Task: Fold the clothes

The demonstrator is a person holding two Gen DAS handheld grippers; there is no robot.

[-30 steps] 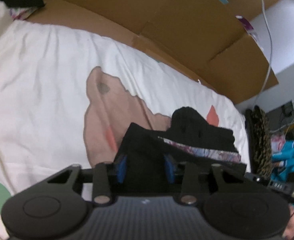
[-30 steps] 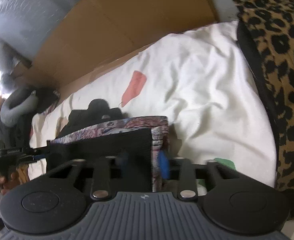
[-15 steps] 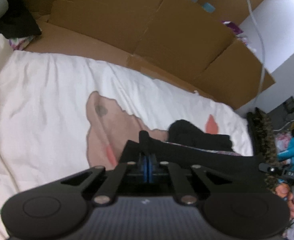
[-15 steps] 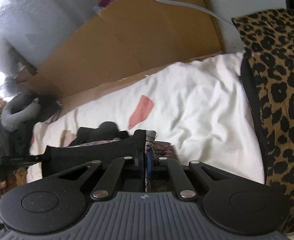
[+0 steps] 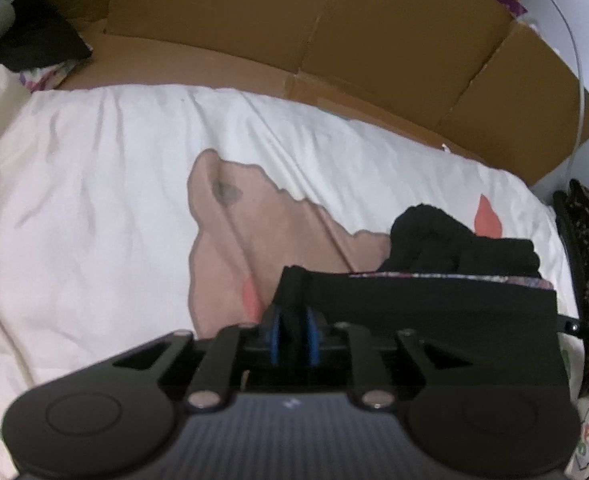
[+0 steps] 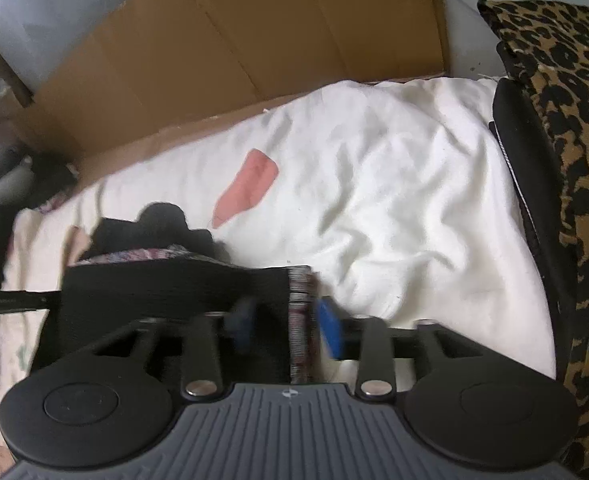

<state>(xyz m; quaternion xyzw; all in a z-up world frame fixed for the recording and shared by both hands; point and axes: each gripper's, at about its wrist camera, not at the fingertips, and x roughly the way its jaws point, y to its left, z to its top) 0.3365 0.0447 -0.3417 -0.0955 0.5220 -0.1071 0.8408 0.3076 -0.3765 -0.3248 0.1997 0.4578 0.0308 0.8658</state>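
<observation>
left hand-held gripper [image 5: 293,334] opening, right hand-held gripper [image 6: 286,326] opening

Both wrist cams pitched down, close over the bed [image 5: 114,184]. Left looks from the garment's [image 5: 434,304] left end, right from its right end; both share garment, bed, cardboard [image 6: 222,60].

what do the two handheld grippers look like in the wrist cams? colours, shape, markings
Both look identical. Left gripper and right gripper: matte black body with a ribbed grey top plate bearing a small white mark, a round black disc at each side, black linkage bars with silver pivot pins, and blue pads on the fingers. No cables show on either. No sleeves in view.
</observation>
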